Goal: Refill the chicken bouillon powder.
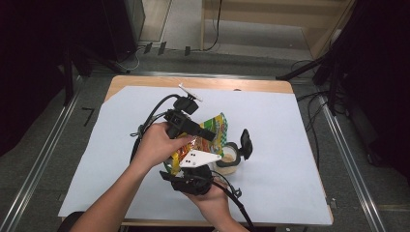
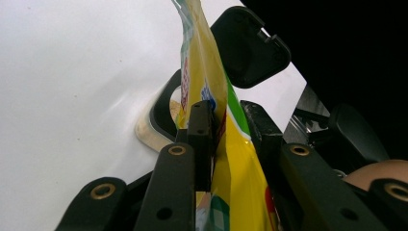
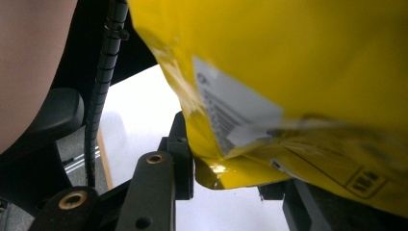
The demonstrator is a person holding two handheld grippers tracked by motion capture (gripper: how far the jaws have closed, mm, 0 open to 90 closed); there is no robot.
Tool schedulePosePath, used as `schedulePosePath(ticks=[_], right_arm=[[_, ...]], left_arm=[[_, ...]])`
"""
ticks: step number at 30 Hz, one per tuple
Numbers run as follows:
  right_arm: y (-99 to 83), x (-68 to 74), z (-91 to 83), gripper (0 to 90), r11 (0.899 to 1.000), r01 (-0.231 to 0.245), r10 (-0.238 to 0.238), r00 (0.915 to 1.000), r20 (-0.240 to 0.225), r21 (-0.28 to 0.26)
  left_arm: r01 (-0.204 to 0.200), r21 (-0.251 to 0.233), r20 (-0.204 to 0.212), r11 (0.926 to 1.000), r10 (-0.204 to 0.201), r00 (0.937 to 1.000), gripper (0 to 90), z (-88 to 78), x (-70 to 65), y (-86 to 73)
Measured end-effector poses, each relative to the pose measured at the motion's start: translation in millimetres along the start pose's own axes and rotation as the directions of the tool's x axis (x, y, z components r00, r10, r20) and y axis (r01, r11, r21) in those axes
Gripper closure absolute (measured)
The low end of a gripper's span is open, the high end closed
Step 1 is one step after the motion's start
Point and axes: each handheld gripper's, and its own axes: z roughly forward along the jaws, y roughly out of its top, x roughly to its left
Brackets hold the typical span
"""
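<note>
Yellow snack bag (image 1: 203, 140) is held in the air above the white-covered counter (image 1: 290, 145), tipped over the small open jar (image 1: 231, 157) just right of the hands. Jar's black hinged lid (image 1: 246, 144) stands flipped up. Judgement: the bag is held over the jar mouth so its contents can be poured in; two grips keep the floppy film steady and let the tilt be steered.

Left claw (image 2: 226, 120): jaws partly closed, clamped on the bag. In the left gripper view the film runs edge-on between the two black fingers (image 2: 202, 130), pinched flat, with the jar rim and the raised lid (image 2: 250, 45) beyond.

Right claw (image 3: 231, 178): clamped on the bag's lower sealed edge (image 3: 231, 175); the near finger (image 3: 180, 163) presses on the film, the far one is mostly hidden behind the bag. White printed label (image 3: 231, 115) faces this camera.

Whether anything is falling into the jar cannot be told.
</note>
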Motion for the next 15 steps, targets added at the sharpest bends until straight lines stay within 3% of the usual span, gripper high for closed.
schedulePosePath(ticks=[15], right_arm=[[-1.7,-2.1,-1.7,66.5,1.0,0.002,-0.003,0.9999,0.016,0.004]], left_arm=[[-0.01,0.01,0.003,0.9999,0.01,0.9999,76.2,4.3,-0.8,2.8]])
